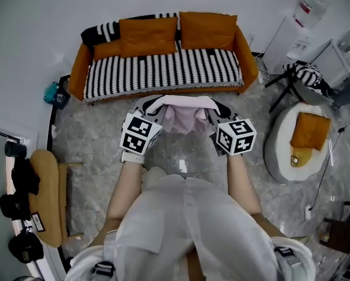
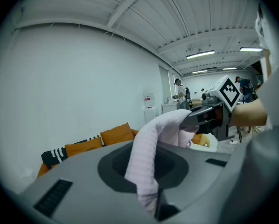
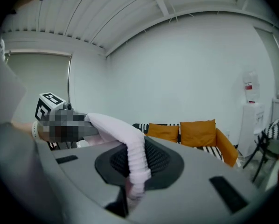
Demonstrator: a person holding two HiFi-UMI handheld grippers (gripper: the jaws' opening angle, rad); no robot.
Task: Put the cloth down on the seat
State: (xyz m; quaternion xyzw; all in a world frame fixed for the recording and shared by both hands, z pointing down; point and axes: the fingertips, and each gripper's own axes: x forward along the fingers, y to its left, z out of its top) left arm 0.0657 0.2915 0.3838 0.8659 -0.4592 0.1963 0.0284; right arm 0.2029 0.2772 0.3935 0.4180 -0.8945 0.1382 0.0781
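Observation:
A pale pink ribbed cloth (image 1: 184,115) hangs stretched between my two grippers, in front of the orange sofa (image 1: 75,69). Its seat (image 1: 163,68) wears a black-and-white striped cover. My left gripper (image 1: 147,107) is shut on the cloth's left end, my right gripper (image 1: 217,109) on its right end. In the left gripper view the cloth (image 2: 146,157) rises from the pinch of the left gripper (image 2: 153,206) and arcs over to the right gripper (image 2: 202,118). The right gripper view shows the cloth (image 3: 132,148) climbing out of the right gripper (image 3: 130,192) toward the left one.
Two orange cushions (image 1: 148,35) (image 1: 207,29) lean on the sofa back. A white round pouf (image 1: 280,151) carrying an orange cushion sits at the right. A wooden stool (image 1: 49,195) with black gear stands at the left. A water dispenser (image 1: 295,34) is at the back right.

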